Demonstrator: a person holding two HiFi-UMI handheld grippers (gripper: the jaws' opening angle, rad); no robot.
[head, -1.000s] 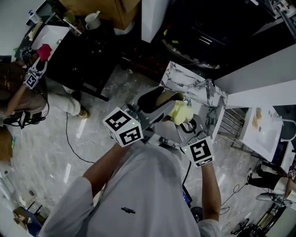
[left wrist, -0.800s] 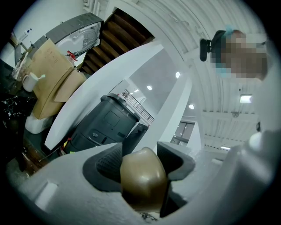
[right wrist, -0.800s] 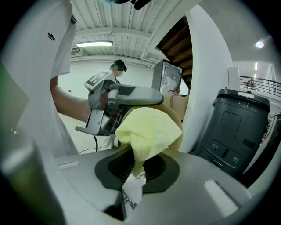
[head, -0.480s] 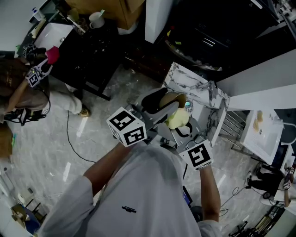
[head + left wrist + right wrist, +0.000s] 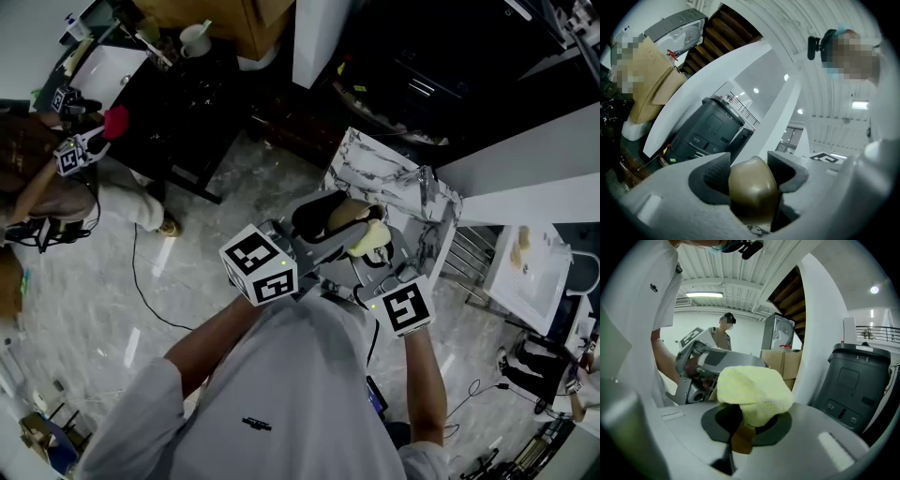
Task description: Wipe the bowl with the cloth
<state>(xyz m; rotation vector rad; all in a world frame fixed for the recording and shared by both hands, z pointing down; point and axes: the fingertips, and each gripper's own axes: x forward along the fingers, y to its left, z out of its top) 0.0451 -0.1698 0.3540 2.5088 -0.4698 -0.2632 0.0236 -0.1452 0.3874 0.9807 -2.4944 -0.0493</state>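
Presently, 4 items, listed from the grip outward.

1. Left fingers: closed narrow on the bowl's rim, 1 pad inside the wall and 1 outside. The left gripper carries the whole bowl by this single pinch; in the head view the left gripper reaches in from the lower left.

2. Right fingers: closed on a fold of the cloth, most of which bulges out past the tips. The right gripper points at the left one; from above the right gripper sits just beside the bowl.

3. Bowl: brown, glossy, hard-walled. It hangs tilted in the air, bowl over the near edge of a marble table, with floor below. Handling, as judged: rigid, smooth, likely slippery and breakable if dropped. A rim pinch gives leverage but lets it swing, so wiping pressure should be modest and aimed toward the held side.

4. Cloth: pale yellow, knitted, bunched. From above the cloth lies against the bowl's open side, apparently touching. Handling, as judged: light, soft, moulds to the curve, and can pull free of a shallow pinch.
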